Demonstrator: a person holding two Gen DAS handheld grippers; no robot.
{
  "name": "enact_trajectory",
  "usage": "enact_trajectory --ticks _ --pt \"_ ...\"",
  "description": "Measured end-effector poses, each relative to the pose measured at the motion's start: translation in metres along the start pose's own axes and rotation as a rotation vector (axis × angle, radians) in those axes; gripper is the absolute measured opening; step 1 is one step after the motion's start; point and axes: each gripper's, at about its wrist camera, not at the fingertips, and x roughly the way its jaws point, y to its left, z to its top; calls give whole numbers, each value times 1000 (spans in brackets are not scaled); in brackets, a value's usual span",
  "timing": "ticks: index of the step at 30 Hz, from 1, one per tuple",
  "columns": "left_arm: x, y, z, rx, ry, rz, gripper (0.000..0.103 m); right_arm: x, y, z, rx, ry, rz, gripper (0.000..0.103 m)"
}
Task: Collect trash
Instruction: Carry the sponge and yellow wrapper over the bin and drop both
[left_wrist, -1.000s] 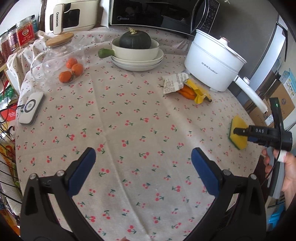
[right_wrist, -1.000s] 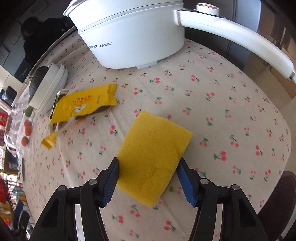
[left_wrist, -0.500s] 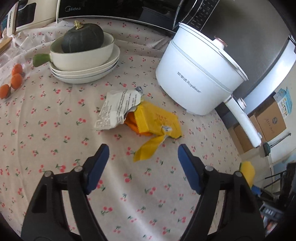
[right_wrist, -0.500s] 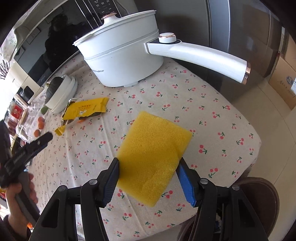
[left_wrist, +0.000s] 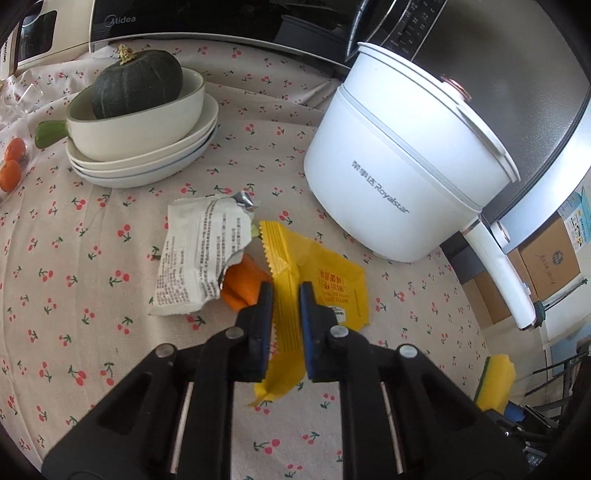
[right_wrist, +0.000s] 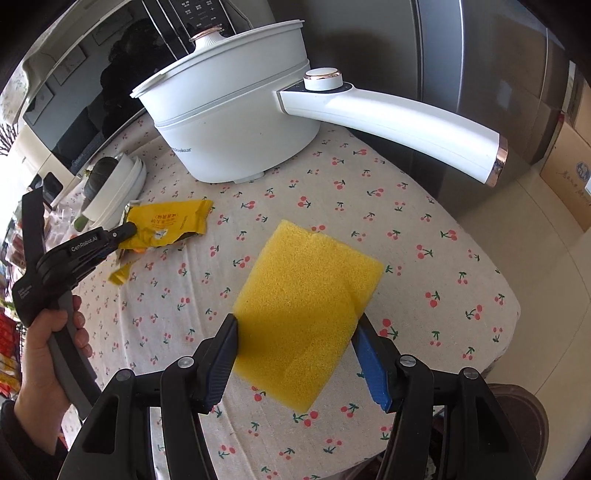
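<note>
Since a second ago the left gripper (left_wrist: 286, 291) has swung across the cherry-print table (left_wrist: 110, 332) from bare cloth to the trash pile, and its jaws, wide open back then, are now pinched shut on the yellow wrapper (left_wrist: 317, 284). That wrapper lies flat just in front of the white pot (left_wrist: 399, 166), with its torn strip running back between the blue pads. Touching it on the left are a white wrapper (left_wrist: 199, 254) and something orange (left_wrist: 243, 284) tucked underneath. Bowl (left_wrist: 140, 129) with a dark squash (left_wrist: 136, 83) sits further back on stacked plates. Right gripper (right_wrist: 297, 332) is about half open and clamped on both edges of a yellow sponge (right_wrist: 306, 310), held up over the table edge, same grip as before. From that side you can see the person's hand (right_wrist: 44, 354) on the left gripper's handle.
</note>
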Motion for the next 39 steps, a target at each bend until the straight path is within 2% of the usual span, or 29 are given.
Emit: enact_trajectory --ticks 5,12,22,26,29,31,34,39 --pt "-35 -13 -15 83 -2 -46 14 -15 -1 -6 7 -6 -1 62" --pt "-98 -21 -49 166 -13 -103 14 -47 5 -33 30 -10 -14 62" --pt "-158 -20 -107 217 -33 -153 14 -96 17 -84 25 -24 -42 62" --pt "-166 -24 -130 248 -18 -159 14 -114 14 -110 21 -45 -54 62" --pt "-169 -33 -142 268 -2 -183 14 -122 5 -131 12 -89 -112 62" --pt "-168 -42 -150 270 19 -214 14 -120 -5 -141 23 -51 -153 62" --pt "-165 -60 -160 270 46 -271 14 -130 -22 -144 70 -77 -113 62" --pt "-153 -98 -178 310 87 -352 14 -134 -52 -155 102 -62 -141 62"
